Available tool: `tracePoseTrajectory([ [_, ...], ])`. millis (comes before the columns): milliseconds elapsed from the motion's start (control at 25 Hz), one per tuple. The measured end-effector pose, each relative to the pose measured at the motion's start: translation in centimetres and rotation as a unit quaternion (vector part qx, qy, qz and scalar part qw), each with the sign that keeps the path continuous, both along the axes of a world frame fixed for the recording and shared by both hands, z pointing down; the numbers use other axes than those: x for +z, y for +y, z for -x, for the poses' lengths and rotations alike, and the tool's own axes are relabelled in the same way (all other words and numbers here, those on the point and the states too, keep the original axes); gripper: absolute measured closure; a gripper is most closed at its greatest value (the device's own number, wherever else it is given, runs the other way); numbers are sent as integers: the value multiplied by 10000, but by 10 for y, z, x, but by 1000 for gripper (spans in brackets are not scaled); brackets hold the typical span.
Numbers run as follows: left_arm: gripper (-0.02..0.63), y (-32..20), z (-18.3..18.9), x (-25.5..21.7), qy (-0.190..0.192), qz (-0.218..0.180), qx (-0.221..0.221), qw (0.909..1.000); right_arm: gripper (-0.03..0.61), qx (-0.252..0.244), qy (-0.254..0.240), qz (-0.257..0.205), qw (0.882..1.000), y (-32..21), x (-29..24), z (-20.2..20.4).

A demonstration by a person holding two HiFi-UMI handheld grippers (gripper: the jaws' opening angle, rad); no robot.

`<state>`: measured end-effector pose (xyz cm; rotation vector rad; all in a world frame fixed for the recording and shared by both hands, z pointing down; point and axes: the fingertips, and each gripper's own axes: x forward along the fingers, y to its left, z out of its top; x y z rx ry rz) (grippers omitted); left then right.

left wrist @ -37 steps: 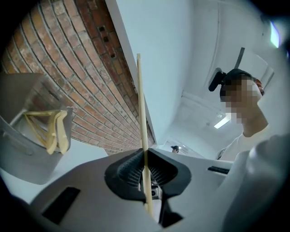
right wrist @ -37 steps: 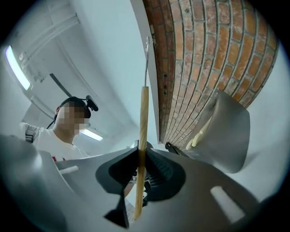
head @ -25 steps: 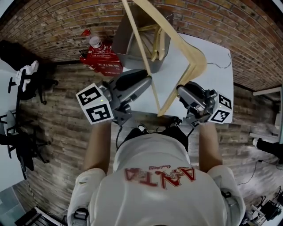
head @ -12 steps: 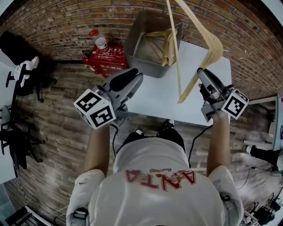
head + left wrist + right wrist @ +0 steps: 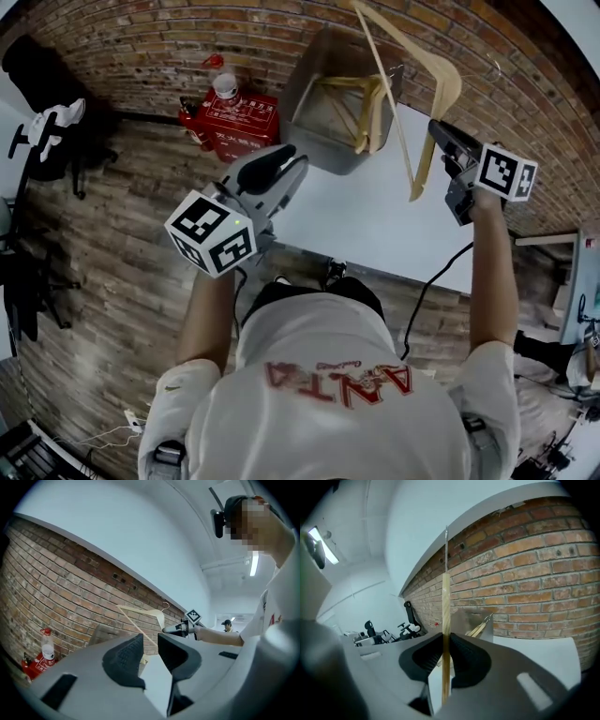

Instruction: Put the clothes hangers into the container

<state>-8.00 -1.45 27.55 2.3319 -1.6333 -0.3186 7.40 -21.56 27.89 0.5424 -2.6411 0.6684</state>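
The right gripper (image 5: 442, 134) pinches the wooden hanger (image 5: 448, 80) in its jaws, just right of the container (image 5: 319, 155), long bar pointing toward it. The left gripper (image 5: 286, 167) has wide, empty jaws.

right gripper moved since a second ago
Yes. The right gripper, with the hanger, has gone from the table's near edge toward the container.

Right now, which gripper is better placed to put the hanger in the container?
Right. The right gripper has its fingers shut on the hanger, held up near the container. The left gripper is open with nothing between its fingers, lower, at the table's edge.
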Motion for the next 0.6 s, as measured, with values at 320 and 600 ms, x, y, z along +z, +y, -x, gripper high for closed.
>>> tracePoseTrajectory([
  [320, 514, -4, 2, -1, -58, -50, -151, 9999, 531, -247, 983, 461, 9938, -30, 29, 28],
  [600, 532, 1, 15, 10, -105, -17, -426, 9990, 531, -456, 1581, 883, 9824, -38, 60, 47],
])
